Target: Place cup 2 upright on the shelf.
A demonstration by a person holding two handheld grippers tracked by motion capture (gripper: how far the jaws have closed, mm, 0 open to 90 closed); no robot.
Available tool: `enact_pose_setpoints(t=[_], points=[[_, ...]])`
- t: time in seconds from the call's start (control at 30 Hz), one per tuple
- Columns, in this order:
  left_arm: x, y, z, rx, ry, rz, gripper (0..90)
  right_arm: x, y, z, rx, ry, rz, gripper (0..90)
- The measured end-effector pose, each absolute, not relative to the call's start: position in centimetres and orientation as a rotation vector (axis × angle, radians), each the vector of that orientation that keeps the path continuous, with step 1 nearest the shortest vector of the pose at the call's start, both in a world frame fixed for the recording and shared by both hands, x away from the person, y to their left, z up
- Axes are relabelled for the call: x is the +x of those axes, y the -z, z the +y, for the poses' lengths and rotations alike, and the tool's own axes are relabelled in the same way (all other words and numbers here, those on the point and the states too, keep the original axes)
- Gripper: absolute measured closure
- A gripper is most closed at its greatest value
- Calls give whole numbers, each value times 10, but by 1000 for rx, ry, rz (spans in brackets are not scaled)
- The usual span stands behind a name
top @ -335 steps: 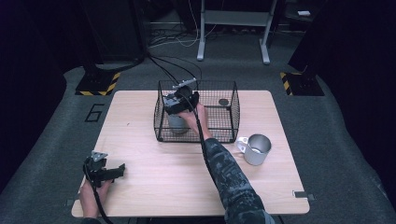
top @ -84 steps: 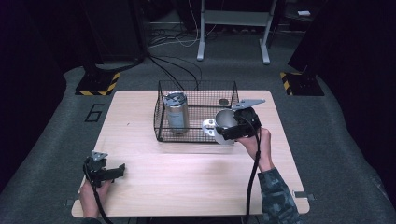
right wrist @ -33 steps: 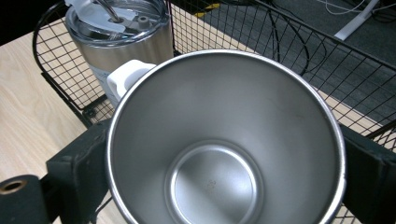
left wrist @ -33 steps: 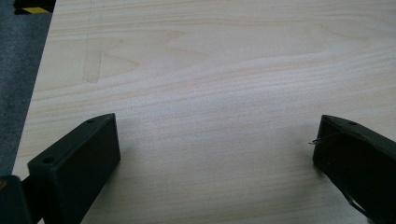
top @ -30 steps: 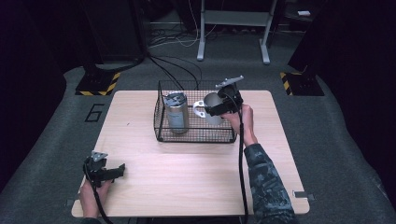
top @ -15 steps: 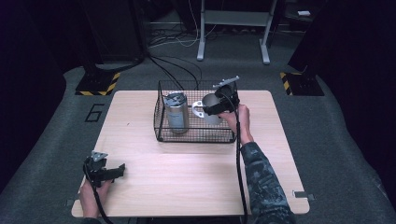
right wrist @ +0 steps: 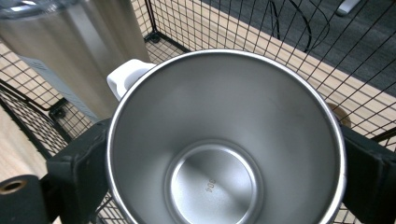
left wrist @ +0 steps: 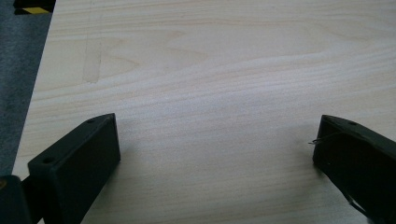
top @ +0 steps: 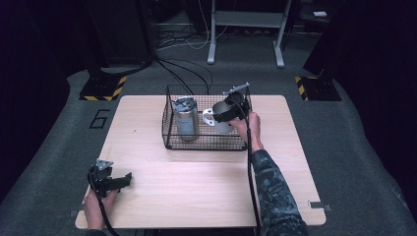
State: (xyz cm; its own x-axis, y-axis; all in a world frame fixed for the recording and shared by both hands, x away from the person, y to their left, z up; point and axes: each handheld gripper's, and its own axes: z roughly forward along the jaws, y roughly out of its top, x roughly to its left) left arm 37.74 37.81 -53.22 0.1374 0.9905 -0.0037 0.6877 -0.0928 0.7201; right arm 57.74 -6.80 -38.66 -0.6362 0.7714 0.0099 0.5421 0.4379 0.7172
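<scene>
I see a pale wood-grain table (top: 206,191) on grey carpet. My right gripper (top: 227,112) clamps the steel mug (right wrist: 224,154) inside the black wire basket (top: 169,132), beside a steel tumbler (top: 186,119). My left gripper (left wrist: 215,154) rests spread wide, holding nothing.

Grey carpet floor (top: 364,147) surrounds the wooden table (top: 206,196); cables (top: 182,69) and a metal stand (top: 246,29) lie beyond, in dim light.

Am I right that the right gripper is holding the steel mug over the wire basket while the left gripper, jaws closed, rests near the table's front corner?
Not quite: the left gripper has its jaws wide apart, with bare table between them, as the left gripper view shows. The rest holds: the right gripper clamps the steel mug over the wire basket.
</scene>
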Motion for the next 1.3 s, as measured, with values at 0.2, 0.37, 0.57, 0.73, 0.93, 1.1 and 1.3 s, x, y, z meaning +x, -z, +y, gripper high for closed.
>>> enact_pose_setpoints(t=[0.2, 0.37, 0.57, 0.73, 0.93, 1.1, 1.3], points=[[377, 532, 378, 1844, -679, 1610, 6, 581, 397, -68, 1160, -1000, 2384, 60], [377, 532, 378, 1843, -680, 1609, 6, 581, 404, -68, 1178, -986, 2390, 60], [377, 532, 378, 1844, -679, 1610, 6, 583, 411, -68, 1201, -973, 2399, 59], [377, 532, 378, 1844, -680, 1609, 6, 583, 416, -68, 1216, -968, 2402, 59], [377, 532, 378, 1844, -679, 1610, 6, 585, 422, -68, 1238, -966, 2400, 59], [377, 532, 378, 1844, -681, 1609, 6, 586, 425, -68, 1252, -967, 2401, 59], [377, 532, 378, 1844, -678, 1610, 6, 587, 428, -66, 1272, -968, 2406, 59]])
